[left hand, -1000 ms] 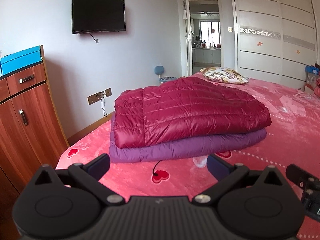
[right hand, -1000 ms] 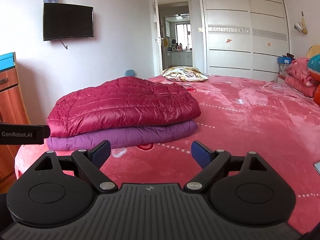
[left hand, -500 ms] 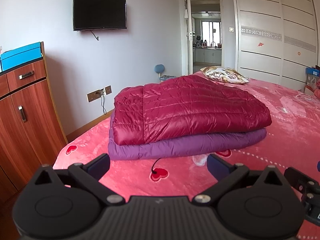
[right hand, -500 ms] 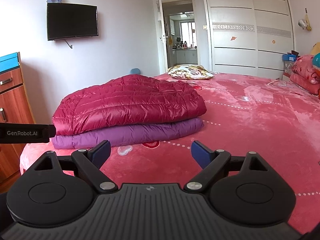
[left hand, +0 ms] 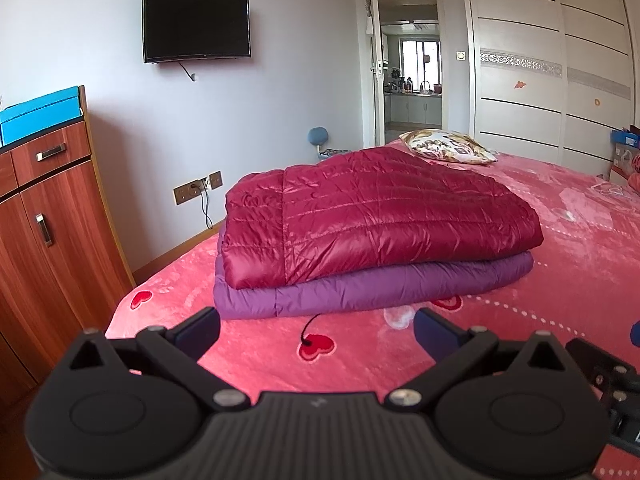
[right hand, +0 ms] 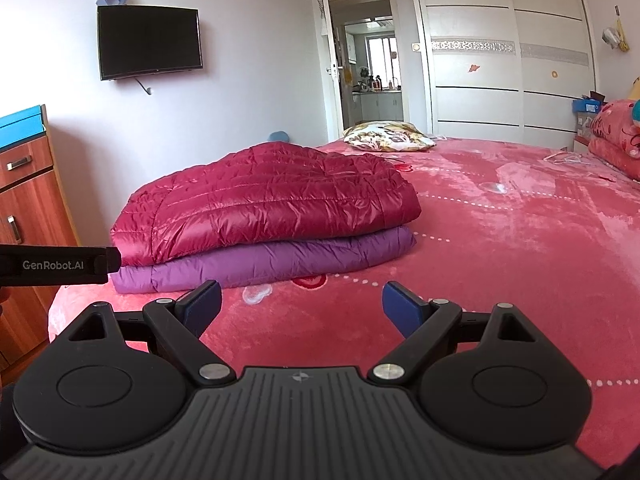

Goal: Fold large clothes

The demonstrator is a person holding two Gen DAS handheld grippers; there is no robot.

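Note:
A folded red down jacket (left hand: 376, 216) (right hand: 264, 200) lies on top of a folded purple down jacket (left hand: 368, 290) (right hand: 264, 260), stacked near the left corner of the pink bed (left hand: 580, 264) (right hand: 520, 248). My left gripper (left hand: 316, 330) hovers open over the bedspread just short of the stack, with nothing between its fingers. My right gripper (right hand: 300, 304) is also open and empty, a little to the right of the stack's near edge. The left gripper's body (right hand: 56, 265) shows at the left edge of the right wrist view.
A wooden cabinet (left hand: 52, 240) with a blue box (left hand: 38, 114) on top stands left of the bed. A patterned pillow (left hand: 448, 146) lies at the far side. A wardrobe (left hand: 560, 80), an open doorway (left hand: 412, 80) and a wall television (left hand: 196, 24) are behind. Pink bedding (right hand: 616, 140) is piled far right.
Both grippers have drawn back slightly and shifted left from the stack, staying open. The jackets have not moved.

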